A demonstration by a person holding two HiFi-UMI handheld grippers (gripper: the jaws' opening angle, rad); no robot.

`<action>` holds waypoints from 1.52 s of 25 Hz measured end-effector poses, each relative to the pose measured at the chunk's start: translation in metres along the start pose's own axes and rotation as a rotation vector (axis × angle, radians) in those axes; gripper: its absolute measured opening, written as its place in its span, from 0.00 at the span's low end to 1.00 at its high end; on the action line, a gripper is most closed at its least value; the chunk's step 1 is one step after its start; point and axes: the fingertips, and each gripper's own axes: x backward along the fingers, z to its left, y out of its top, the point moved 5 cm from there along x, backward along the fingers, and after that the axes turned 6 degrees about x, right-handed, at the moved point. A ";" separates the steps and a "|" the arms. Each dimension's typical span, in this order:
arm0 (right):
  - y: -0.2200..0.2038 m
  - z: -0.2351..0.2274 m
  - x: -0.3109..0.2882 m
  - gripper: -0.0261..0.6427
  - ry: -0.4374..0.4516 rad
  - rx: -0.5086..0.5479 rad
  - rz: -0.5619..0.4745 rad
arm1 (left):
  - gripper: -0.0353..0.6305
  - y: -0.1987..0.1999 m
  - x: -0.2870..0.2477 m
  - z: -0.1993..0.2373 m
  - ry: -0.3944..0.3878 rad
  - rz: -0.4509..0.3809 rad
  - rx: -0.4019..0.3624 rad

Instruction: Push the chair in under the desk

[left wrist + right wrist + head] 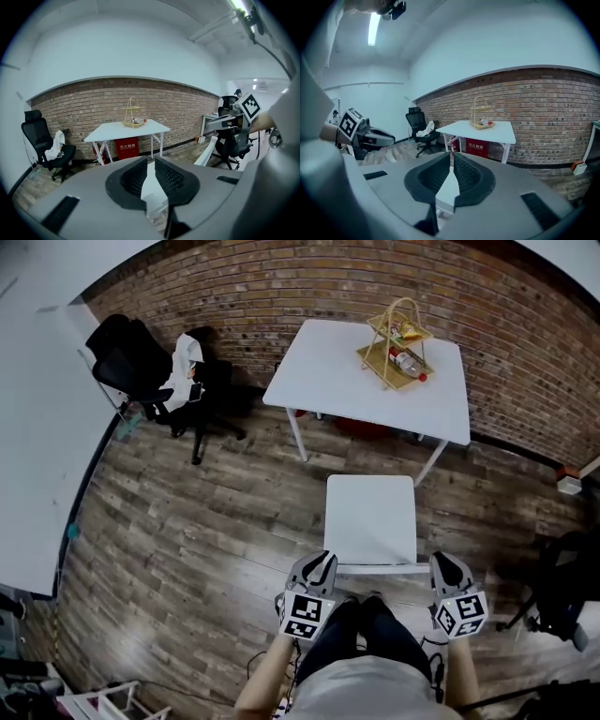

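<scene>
Head view: white chair (370, 519) standing on the wood floor (206, 521), just short of the white desk's (375, 390) near edge, seat not under it; left gripper (320, 565) and right gripper (447, 567) at the backrest's two rear corners.
Left gripper view: jaws all but closed, thin slit, nothing clamped.
Right gripper view: jaws fully together, empty.

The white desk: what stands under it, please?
A red box with white print stands under the white desk. In the head view the tabletop covers most of it.
</scene>
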 end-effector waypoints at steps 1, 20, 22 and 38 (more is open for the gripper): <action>-0.003 -0.002 0.002 0.06 -0.011 -0.006 0.003 | 0.15 -0.002 -0.001 -0.001 -0.011 0.006 -0.001; -0.057 -0.035 0.009 0.57 0.270 0.153 0.242 | 0.54 -0.034 -0.010 -0.011 -0.189 0.135 -0.155; -0.068 -0.037 0.008 0.59 0.317 0.188 0.276 | 0.58 -0.040 -0.013 -0.012 -0.212 0.150 -0.158; -0.117 -0.033 -0.018 0.60 0.412 0.331 0.388 | 0.60 -0.070 -0.039 -0.014 -0.273 0.200 -0.097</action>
